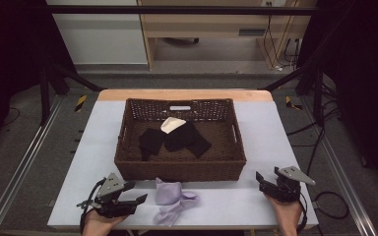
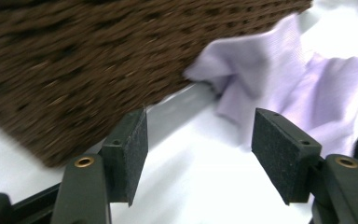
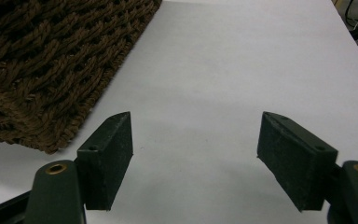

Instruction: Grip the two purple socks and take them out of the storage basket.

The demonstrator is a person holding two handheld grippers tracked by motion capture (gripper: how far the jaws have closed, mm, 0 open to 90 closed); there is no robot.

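A crumpled lilac cloth (image 1: 173,198) lies on the white table just in front of the brown wicker basket (image 1: 180,168). My left gripper (image 1: 139,192) sits to its left, open, with nothing between its pads; in the left gripper view the lilac cloth (image 2: 284,88) lies just beyond the fingertips (image 2: 130,154), against the basket wall (image 2: 74,60). Inside the basket lie black cloths (image 1: 174,139) and a cream cloth (image 1: 171,124). My right gripper (image 1: 267,176) rests at the front right, open and empty, over bare table (image 3: 205,93).
The basket fills the middle of the white table (image 1: 275,132), and its corner (image 3: 37,70) lies left of my right gripper. Metal rails run along both sides of the table. Cables trail on the floor at the right.
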